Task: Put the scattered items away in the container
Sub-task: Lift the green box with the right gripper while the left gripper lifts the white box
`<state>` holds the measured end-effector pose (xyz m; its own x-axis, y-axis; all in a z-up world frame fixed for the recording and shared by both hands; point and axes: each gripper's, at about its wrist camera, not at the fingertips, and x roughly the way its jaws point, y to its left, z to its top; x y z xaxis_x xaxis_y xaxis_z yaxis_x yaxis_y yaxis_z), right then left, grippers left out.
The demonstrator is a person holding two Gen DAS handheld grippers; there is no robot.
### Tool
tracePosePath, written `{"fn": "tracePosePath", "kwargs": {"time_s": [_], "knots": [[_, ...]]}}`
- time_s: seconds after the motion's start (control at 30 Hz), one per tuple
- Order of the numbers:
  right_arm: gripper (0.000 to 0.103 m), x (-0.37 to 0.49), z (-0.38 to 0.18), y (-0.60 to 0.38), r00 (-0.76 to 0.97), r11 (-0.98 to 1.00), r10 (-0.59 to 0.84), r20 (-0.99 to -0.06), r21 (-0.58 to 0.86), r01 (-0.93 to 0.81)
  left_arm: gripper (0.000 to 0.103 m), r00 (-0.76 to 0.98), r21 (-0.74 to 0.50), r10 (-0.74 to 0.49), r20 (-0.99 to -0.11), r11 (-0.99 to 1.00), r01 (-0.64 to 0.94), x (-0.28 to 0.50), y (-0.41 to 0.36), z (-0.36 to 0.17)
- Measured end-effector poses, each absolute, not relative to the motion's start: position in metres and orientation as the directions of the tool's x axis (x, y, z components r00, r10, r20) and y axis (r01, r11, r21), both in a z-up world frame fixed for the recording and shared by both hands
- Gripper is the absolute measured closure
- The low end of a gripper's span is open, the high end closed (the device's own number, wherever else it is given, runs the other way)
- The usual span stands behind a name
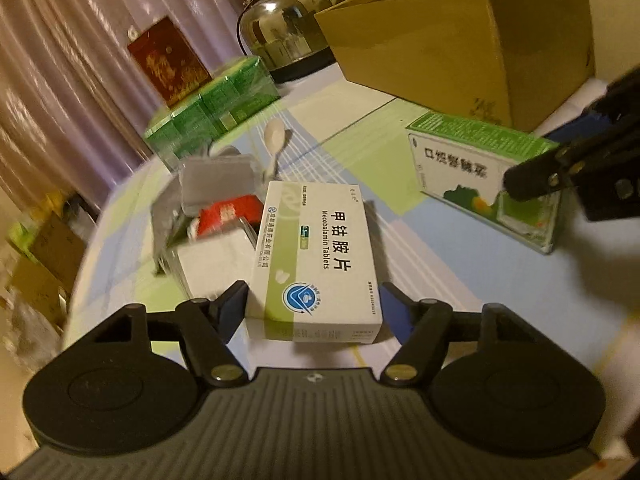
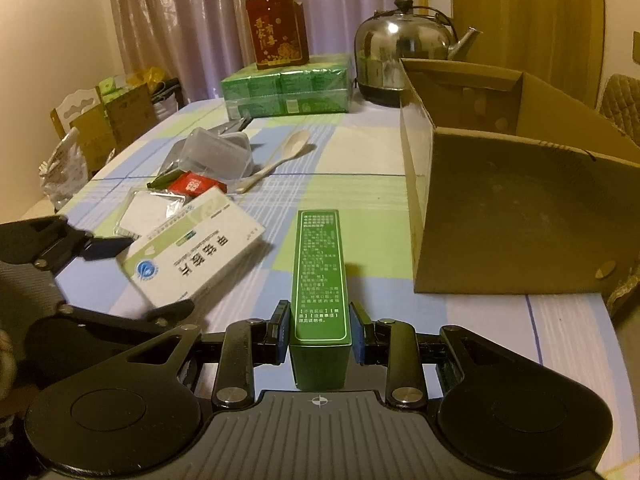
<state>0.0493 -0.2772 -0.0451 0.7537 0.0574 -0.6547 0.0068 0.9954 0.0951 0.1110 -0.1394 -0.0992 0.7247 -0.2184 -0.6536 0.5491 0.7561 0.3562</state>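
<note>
Landmark = cardboard box (image 2: pixel 516 216), open, lying on its side on the checked tablecloth (image 2: pixel 360 152), mouth toward the right wrist cam. Inside looks bare, though the far corner is dim.

Behind the box: steel kettle (image 2: pixel 404 56). Left of the kettle, further from the box: shrink-wrapped stack of green packs (image 2: pixel 288 88) w/ a dark red carton (image 2: pixel 276 30) standing on top.

Left of the box, mid-table: white Mecobalamin tablet box (image 1: pixel 316 256), lying flat. Left gripper (image 1: pixel 314 304) straddles its near end, fingers spread wide, one pad each side. Left pad looks at or near the box edge, right pad has a clear gap; no grip.

Just in front of the box mouth, to its left: green medicine box (image 2: pixel 320 276), standing on its long narrow edge. Right gripper (image 2: pixel 319 326) is closed on it, blue pads pressed against both broad faces at the near end. In the left wrist view its base seems to sit on the cloth; can't tell for sure.

Further left of the box, beyond the white one: heap of small stuff, clear plastic tub (image 2: pixel 218 152), white foil-edged packet (image 2: pixel 154 208), small red packet (image 2: pixel 194 184). White plastic spoon (image 2: pixel 280 156) lies between heap and box.
</note>
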Motion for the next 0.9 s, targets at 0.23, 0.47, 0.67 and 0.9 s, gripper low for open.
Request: {"fn": "tracePosePath", "kwargs": {"time_s": [0.23,0.47,0.67,0.9], "knots": [[0.076,0.030,-0.046,-0.274,0.747,0.996,0.035,-0.664,0.083,0.027,0.035,0.607,0.146,-0.310,-0.732,0.799,0.583,0.083,-0.115,-0.082],[0.039,0.032,-0.048,-0.267,0.747,0.999,0.017,-0.665,0.036,0.009,0.024,0.639,0.187,-0.287,-0.714,0.801,0.569,0.081,-0.117,-0.084],[0.039,0.046,-0.053,-0.269,0.739,0.999,0.025,-0.673,0.049,0.011,0.025,0.636,0.198,-0.285,-0.717,0.792,0.577,0.094,-0.124,-0.088],[0.039,0.060,-0.058,-0.273,0.727,0.999,0.027,-0.686,0.045,0.005,0.027,0.614,0.200,-0.277,-0.739,0.780,0.593,0.108,-0.132,-0.100]]}}
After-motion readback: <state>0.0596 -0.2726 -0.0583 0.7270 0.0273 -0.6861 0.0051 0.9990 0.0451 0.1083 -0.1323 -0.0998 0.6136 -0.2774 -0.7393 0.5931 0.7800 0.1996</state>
